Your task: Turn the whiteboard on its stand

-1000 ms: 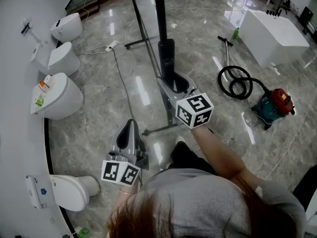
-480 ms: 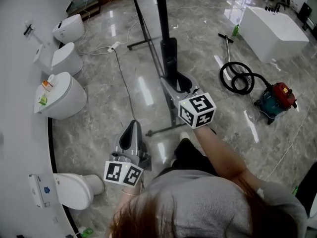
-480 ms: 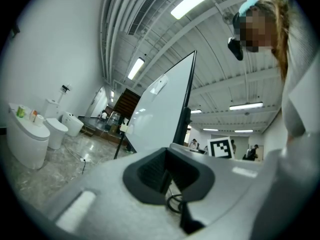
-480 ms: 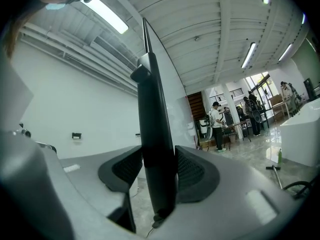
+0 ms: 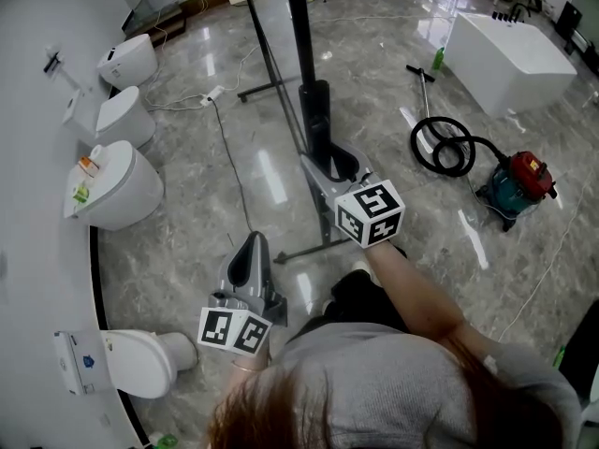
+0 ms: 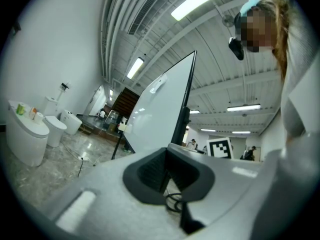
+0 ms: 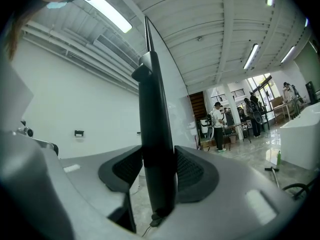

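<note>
The whiteboard [image 5: 301,26] stands edge-on in the head view, a tall black-framed panel on a wheeled stand [image 5: 309,248]. My right gripper [image 5: 335,164] points level at it and is shut on the black frame edge [image 7: 155,134], which runs up between both pads. The white board face [image 6: 160,109] fills the middle of the left gripper view. My left gripper [image 5: 249,247] hangs lower left of the stand, apart from the board, jaws shut with nothing between them [image 6: 167,169].
Toilets [image 5: 112,181] line the curved left wall, with another [image 5: 140,363] near my feet. A power cord [image 5: 229,148] lies on the marble floor. To the right are a vacuum cleaner [image 5: 515,190] with its hose [image 5: 445,152] and a white bathtub [image 5: 510,54].
The right gripper has kept its hold on the board's frame. Both grippers and the floor under them have shifted slightly; the left gripper has travelled alongside, still free.
</note>
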`<act>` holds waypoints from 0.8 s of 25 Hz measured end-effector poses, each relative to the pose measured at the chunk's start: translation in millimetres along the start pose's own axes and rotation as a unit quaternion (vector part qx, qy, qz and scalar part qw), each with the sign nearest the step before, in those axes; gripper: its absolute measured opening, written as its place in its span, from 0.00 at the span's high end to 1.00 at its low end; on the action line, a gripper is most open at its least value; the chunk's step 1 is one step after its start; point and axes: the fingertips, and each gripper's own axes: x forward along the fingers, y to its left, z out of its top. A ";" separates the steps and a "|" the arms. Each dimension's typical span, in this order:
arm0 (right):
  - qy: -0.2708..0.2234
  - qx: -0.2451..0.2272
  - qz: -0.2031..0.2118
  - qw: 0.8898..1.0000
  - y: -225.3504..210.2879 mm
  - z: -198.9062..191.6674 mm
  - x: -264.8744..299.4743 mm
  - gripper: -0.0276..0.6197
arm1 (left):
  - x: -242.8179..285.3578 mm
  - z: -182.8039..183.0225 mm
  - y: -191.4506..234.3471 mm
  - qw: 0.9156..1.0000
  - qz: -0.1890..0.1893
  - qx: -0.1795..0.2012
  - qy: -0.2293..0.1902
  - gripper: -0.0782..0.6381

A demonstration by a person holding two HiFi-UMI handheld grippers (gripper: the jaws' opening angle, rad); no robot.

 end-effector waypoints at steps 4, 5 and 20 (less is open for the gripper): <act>-0.009 -0.015 -0.002 1.000 3.6 3.1 -8.3 0.66 | -5.7 -0.3 -5.2 1.000 0.003 0.001 -0.001 0.89; -0.010 -0.019 0.000 1.000 4.9 3.8 -9.0 0.67 | -7.1 0.4 -4.8 1.000 0.005 0.002 -0.001 0.89; -0.007 -0.059 0.077 0.995 28.4 -1.6 -46.3 0.69 | -4.9 -7.0 -43.9 1.000 0.016 0.007 -0.004 0.89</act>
